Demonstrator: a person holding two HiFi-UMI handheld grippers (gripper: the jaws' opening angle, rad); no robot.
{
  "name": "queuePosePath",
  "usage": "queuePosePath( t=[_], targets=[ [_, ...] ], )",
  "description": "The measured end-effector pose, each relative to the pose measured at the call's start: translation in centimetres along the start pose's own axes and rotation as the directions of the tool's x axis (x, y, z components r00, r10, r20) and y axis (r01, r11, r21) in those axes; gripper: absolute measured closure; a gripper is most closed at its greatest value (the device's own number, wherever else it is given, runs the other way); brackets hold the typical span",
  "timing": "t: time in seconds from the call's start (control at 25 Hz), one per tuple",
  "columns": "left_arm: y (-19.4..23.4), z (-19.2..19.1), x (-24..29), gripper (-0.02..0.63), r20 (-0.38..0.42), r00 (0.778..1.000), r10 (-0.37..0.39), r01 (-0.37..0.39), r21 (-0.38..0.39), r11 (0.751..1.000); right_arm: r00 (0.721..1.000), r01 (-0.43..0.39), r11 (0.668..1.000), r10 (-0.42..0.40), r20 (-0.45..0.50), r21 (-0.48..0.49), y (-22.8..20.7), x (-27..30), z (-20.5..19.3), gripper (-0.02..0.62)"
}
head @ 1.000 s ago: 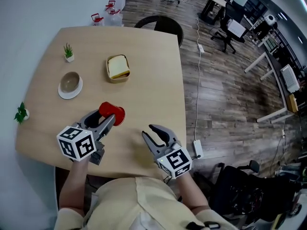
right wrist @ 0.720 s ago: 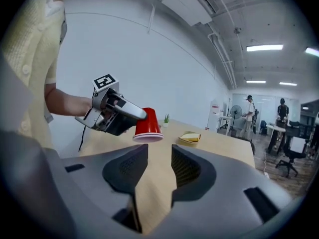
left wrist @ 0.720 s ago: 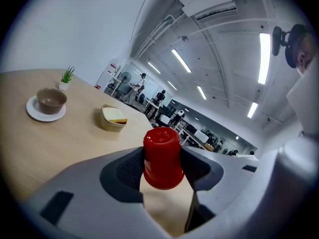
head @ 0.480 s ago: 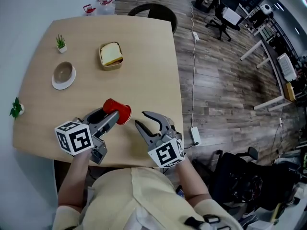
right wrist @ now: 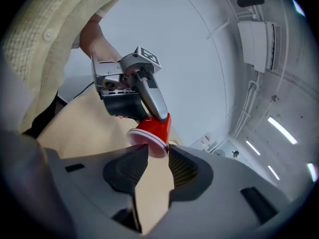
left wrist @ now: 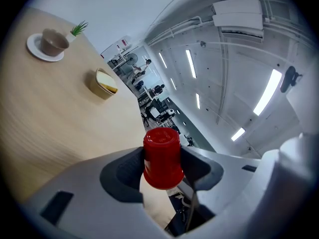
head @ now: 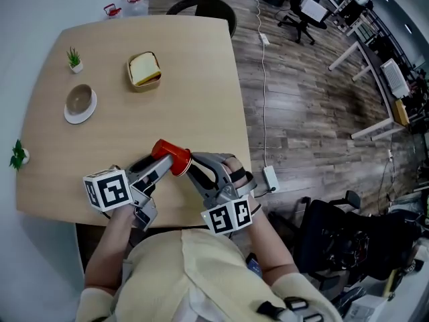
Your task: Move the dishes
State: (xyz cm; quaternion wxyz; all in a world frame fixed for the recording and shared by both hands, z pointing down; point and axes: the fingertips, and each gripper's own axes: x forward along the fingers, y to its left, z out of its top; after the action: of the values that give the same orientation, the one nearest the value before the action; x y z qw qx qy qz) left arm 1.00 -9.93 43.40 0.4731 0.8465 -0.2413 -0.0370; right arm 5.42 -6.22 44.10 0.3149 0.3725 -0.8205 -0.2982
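A red plastic cup (head: 173,157) lies on its side in my left gripper (head: 163,161), which is shut on it just above the table's near edge. In the left gripper view the cup (left wrist: 162,148) sits squeezed between both pads, its base pointing away. My right gripper (head: 194,168) meets it from the right. Its jaws have just been opening, and in the right gripper view the cup's rim (right wrist: 148,135) is at the mouth of the right gripper (right wrist: 158,158), the pads clear of it. The left gripper (right wrist: 130,91) shows behind the cup.
On the wooden table (head: 134,123) a brown bowl on a white saucer (head: 80,103) sits far left, with a yellow dish of food (head: 144,69) farther back. Small potted plants (head: 74,60) (head: 17,156) stand along the left edge. A dark chair (head: 201,7) is behind the table.
The left gripper carried the red cup to the right, toward the right gripper. The right gripper rolled and its jaw tips now flank the cup's rim.
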Motion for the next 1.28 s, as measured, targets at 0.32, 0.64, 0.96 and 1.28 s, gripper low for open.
queuePosePath(
  t=[0.32, 0.64, 0.96, 1.28],
  targets=[
    [-0.2, -1.4, 0.8, 0.374, -0.033, 0.999, -0.044, 0.04, -0.108, 0.993, 0.998, 0.062, 0.996, -0.061, 0.014, -0.069, -1.0, -1.0, 0.2, 0.475],
    [-0.1, -2.0, 1.5, 0.374, -0.012, 0.996, -0.091, 0.086, -0.197, 0.977, 0.999, 0.037, 0.988, -0.04, -0.014, -0.153, -0.8, -1.3, -0.3, 0.538],
    [-0.3, -1.4, 1.5, 0.36, 0.021, 0.996, -0.09, 0.092, -0.065, 0.994, 0.997, -0.041, 0.989, 0.032, -0.063, -0.143, -1.0, -0.9, -0.7, 0.558],
    [-0.4, -0.4, 0.5, 0.35, 0.083, 0.995, -0.057, 0.051, 0.071, 0.996, 0.994, -0.071, 0.99, 0.06, -0.09, -0.12, -2.0, -0.9, -0.9, 0.56]
  ],
)
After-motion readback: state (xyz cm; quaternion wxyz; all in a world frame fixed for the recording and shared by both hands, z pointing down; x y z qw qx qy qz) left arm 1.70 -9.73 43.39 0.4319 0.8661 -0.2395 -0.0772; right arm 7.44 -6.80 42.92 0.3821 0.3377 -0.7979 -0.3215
